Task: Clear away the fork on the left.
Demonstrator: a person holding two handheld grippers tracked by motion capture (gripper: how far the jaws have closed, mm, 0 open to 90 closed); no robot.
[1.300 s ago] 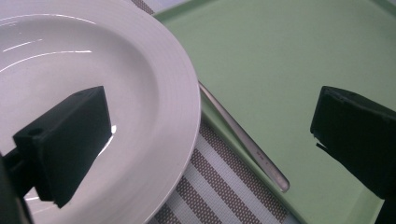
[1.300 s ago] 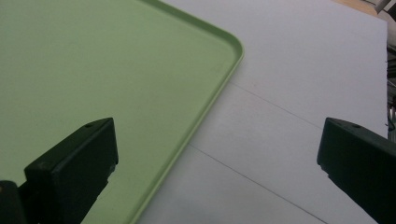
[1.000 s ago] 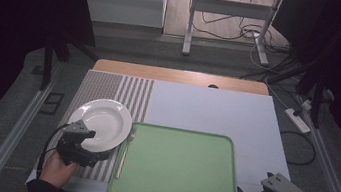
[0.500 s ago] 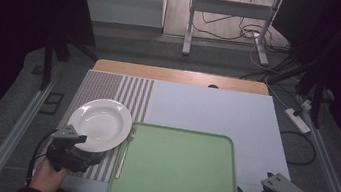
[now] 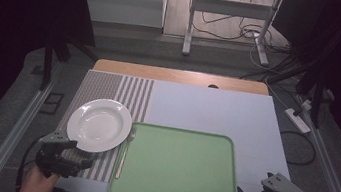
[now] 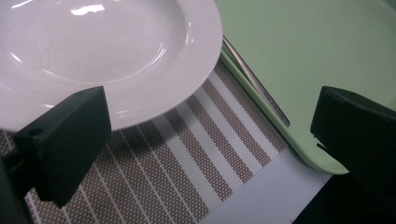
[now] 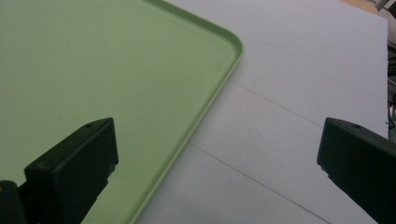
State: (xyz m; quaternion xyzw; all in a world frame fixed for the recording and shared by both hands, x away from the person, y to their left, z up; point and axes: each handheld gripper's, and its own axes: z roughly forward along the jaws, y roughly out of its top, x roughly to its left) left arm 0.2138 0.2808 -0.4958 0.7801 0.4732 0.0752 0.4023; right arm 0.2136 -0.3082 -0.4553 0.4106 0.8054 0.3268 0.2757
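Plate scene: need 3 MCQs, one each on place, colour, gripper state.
1. Where is the plate?
A. on the tray
B. on the striped mat, left of the tray
C. on the floor

2. What colour is the tray?
A. green
B. red
C. black

3. How is the left gripper?
A. shut on the plate
B. shut on the fork
C. open, fingers spread

Answers: 1 B, the plate sits on the mat beside the tray's left rim. 2 A, the tray is pale green. 3 C, the left gripper view shows its fingers wide apart, holding nothing.
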